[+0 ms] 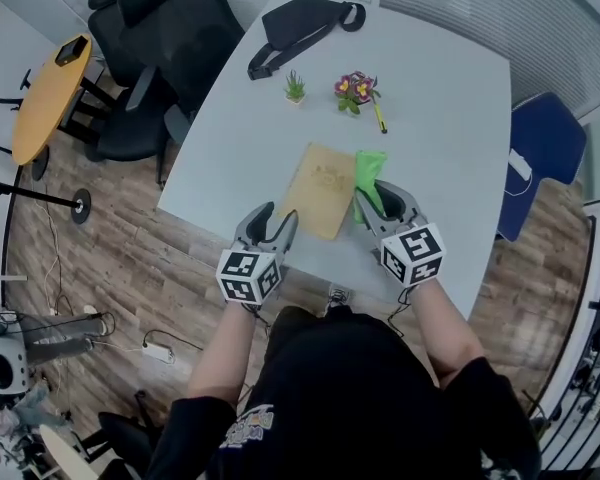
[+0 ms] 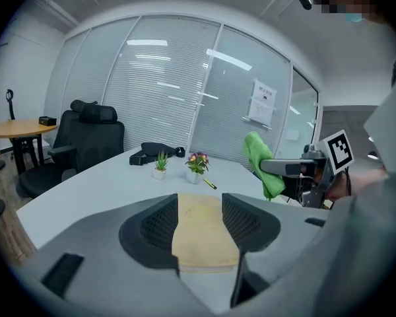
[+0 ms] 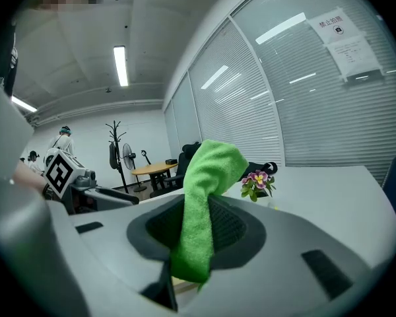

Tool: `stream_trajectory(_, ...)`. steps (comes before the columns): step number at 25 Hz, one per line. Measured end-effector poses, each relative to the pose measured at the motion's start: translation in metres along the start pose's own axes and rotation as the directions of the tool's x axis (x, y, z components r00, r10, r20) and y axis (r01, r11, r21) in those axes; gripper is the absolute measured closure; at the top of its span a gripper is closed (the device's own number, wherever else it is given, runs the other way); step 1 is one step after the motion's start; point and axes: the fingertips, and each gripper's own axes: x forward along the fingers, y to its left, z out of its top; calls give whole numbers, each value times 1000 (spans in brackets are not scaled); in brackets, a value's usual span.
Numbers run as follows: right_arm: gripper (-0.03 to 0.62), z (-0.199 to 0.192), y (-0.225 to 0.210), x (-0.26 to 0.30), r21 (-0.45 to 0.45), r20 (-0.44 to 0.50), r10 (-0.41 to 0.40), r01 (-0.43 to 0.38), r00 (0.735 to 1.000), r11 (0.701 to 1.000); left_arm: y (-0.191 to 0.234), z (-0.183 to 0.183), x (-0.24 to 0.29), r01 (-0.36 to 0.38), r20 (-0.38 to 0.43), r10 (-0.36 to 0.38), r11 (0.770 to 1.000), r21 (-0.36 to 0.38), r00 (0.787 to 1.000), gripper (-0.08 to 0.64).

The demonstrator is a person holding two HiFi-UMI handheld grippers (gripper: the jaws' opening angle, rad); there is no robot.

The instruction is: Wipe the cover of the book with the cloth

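A pale grey surface (image 1: 430, 98) in a glass-walled office carries the work. The right tool (image 1: 383, 200) is clamped on the green cloth (image 1: 368, 168), which rises out of its jaws and droops over them. The cloth hangs at the right edge of the tan book (image 1: 325, 188); whether it touches the cover I cannot tell. The left tool (image 1: 278, 220) has its jaws spread at the book's near left corner, the book's near end showing between them, unpinched. The book lies closed and flat. Beyond the book stand a small plant (image 1: 295, 88) and a flower pot (image 1: 355, 90), farther off a black bag (image 1: 300, 23). By my judgement the cloth is in hand and positioned, and practically the whole cover remains to wipe.
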Motion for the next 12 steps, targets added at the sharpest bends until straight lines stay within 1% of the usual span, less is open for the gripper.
stream_trajectory(7,492,-7,-22,9,31,-12,-17,17,1000,999,12,-6,24,-2,-63,3,1000,15,998,364)
stream_trajectory(12,492,-14,-40,16,51,-30,-58,60,998,997,20,-16,47,37,-123,-33,999,25,992,364)
